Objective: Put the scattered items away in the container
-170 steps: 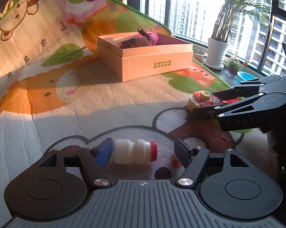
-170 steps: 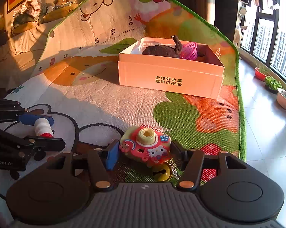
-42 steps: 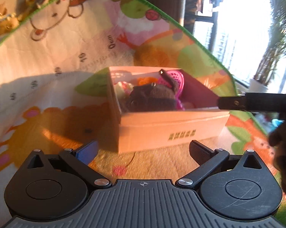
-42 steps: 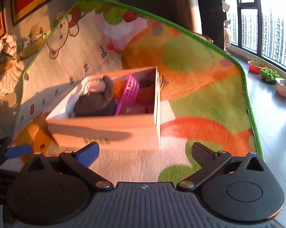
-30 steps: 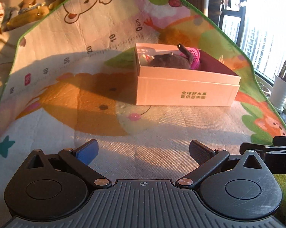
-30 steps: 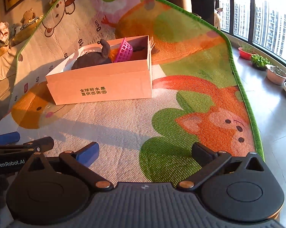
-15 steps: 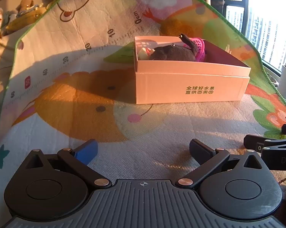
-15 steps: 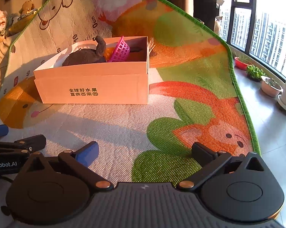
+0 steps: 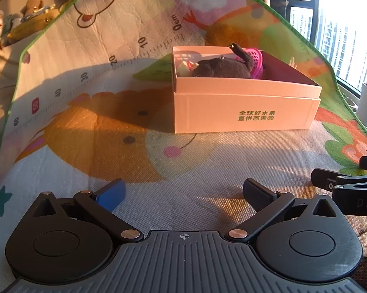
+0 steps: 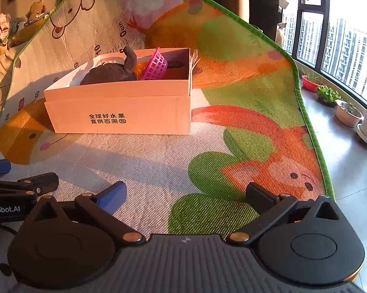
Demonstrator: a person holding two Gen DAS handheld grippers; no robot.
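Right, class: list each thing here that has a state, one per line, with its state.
Left gripper: open, holding nothing.
Right gripper: open, holding nothing.
Cardboard box: lid off, upright on the play mat.
Dark plush toy: lying inside the box.
Pink basket: tilted inside the box.

Two handheld grippers, black with ribbed grey housings.
Left gripper (image 9: 183, 194) and right gripper (image 10: 186, 194): one blue pad, one black pad each; round black discs flanking the housing; brass pivot screws; white "nRobot.AI" and "DAS" lettering on side bars.
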